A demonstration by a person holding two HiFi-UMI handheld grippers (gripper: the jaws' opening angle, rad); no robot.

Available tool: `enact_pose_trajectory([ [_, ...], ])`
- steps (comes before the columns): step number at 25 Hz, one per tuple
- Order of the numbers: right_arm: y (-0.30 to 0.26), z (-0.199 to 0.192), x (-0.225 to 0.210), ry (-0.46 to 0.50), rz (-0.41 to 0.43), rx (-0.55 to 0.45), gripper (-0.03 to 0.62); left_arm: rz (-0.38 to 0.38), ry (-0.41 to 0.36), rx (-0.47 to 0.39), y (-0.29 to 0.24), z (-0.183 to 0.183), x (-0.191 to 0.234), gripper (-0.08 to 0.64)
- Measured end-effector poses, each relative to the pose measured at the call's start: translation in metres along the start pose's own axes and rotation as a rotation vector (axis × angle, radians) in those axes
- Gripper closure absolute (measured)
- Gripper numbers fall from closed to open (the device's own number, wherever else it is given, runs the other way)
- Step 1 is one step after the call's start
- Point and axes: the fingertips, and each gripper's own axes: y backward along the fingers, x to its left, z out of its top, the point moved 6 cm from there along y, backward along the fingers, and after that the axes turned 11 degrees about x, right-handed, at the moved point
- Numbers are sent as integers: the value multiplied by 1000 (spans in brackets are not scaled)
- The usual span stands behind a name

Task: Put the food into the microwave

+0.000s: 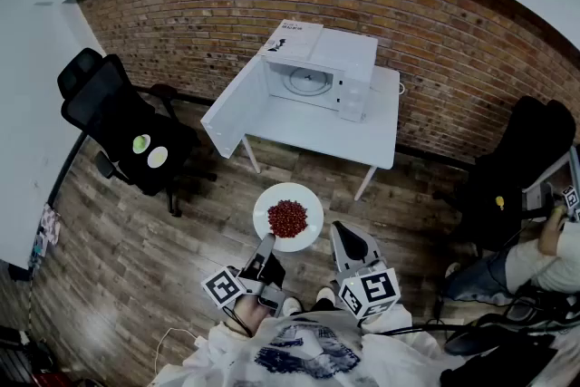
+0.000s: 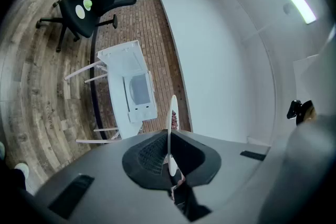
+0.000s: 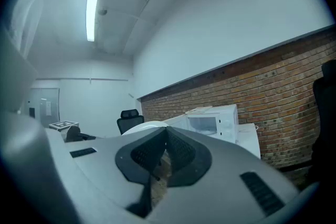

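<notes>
A white plate [image 1: 268, 198] carries a heap of red food [image 1: 287, 218] in front of my body, above the wood floor. My left gripper [image 1: 265, 243] is shut on the plate's near rim; in the left gripper view the plate [image 2: 170, 131] stands edge-on between the pads. To the right of the plate my right gripper [image 1: 343, 236] is shut and holds nothing; its pads [image 3: 178, 152] meet. The white microwave [image 1: 326, 72] sits on a white table [image 1: 381, 136] ahead, its door [image 1: 237, 109] swung open to the left, the turntable visible inside.
A black office chair [image 1: 127, 127] with two small round items on its seat stands at the left. At the right a seated person [image 1: 544, 258] and a dark chair [image 1: 526, 168]. A brick wall [image 1: 181, 23] runs behind the table.
</notes>
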Motion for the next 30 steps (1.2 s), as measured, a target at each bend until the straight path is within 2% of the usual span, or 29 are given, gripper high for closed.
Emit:
enact_pose_trajectory([
  [15, -10, 2, -28, -42, 21, 2, 580, 16, 13, -20, -22, 0, 7, 543],
  [30, -8, 0, -87, -72, 70, 3, 580, 23, -9, -57, -74, -17, 12, 543],
])
